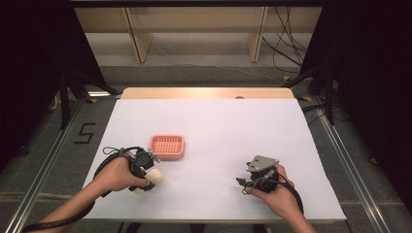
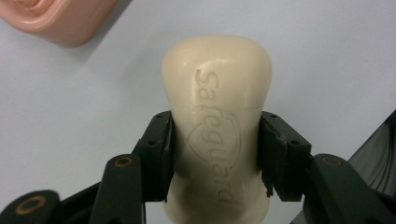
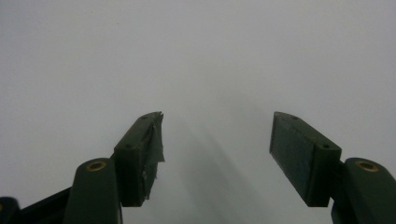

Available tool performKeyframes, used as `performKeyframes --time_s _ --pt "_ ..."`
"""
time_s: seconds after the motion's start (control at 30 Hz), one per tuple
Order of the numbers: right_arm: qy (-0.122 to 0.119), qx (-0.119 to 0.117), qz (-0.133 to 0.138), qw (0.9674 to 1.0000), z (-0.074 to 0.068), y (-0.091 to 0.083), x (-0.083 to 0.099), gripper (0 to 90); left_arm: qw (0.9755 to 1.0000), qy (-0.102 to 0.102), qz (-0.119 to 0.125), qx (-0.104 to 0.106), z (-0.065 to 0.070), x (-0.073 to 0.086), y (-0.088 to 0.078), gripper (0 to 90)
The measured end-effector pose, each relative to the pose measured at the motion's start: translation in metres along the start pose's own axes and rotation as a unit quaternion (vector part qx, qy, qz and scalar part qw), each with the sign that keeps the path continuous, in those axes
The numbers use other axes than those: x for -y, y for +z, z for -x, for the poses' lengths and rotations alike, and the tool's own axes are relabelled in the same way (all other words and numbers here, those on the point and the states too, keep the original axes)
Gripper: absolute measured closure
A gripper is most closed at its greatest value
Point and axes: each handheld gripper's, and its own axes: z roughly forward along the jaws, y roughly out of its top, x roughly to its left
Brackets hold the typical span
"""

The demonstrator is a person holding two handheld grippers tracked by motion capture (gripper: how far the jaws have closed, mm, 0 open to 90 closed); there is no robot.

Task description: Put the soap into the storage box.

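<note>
A cream soap bar [image 2: 217, 126] is clamped between the jaws of the left gripper [image 2: 215, 154], one black pad pressed to each of its long sides at about mid-length. In the left gripper view the bar runs straight out ahead of the jaws, its rounded end well past the tips and its near end reaching back between the jaw arms; the stamped word "safeguard" faces the camera, and the bar is slightly waisted where the pads bear on it. A pink dish [image 2: 60, 18] is seen ahead of the jaws and off to their left, apart from the soap, with bare white tabletop [image 2: 327, 60] between them. In the high view the left gripper [image 1: 145, 172] is held in the person's left hand [image 1: 119, 174] at the near left of the tabletop, the soap [image 1: 154, 177] showing pale at the jaws, and the dish [image 1: 167, 146], with its gridded inside, lies just beyond them. The right gripper [image 1: 253, 180] is held in the right hand [image 1: 274, 191] at the near right, well apart from the soap and the dish, its grey plate on top. In the right gripper view its jaws [image 3: 217, 149] are spread wide with nothing between them, and plain white tabletop [image 3: 196, 56] lies ahead of them; torn tape is seen on the left jaw's pad.
</note>
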Motion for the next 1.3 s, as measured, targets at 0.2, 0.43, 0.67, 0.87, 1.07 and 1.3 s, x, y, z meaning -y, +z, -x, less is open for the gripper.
performKeyframes --time_s 0.2,0.43,0.67,0.87,1.07,1.3 --pt "-0.002 0.0 0.001 1.0 0.0 0.0 0.0 35.4 0.9999 0.003 0.011 -0.001 0.001 -0.003 0.002 49.2" --pt "-0.001 -0.001 0.0 1.0 0.0 0.0 0.0 35.4 0.9997 0.001 0.025 -0.006 -0.001 -0.007 -0.003 49.2" --pt "0.004 -0.002 -0.002 1.0 -0.001 0.001 0.0 35.4 0.9989 0.001 0.042 -0.021 -0.003 -0.013 -0.006 49.2" --pt "0.005 -0.002 -0.001 1.0 -0.001 0.0 0.0 35.4 0.9984 0.0 0.051 -0.025 -0.005 -0.017 -0.007 49.2" --pt "0.004 -0.002 -0.001 1.0 -0.001 0.001 0.0 35.4 0.9978 -0.003 0.058 -0.031 -0.008 -0.02 -0.009 49.3" --pt "-0.002 -0.003 -0.004 1.0 0.0 0.001 0.0 35.4 0.9972 -0.006 0.066 -0.036 -0.01 -0.023 -0.011 49.3"
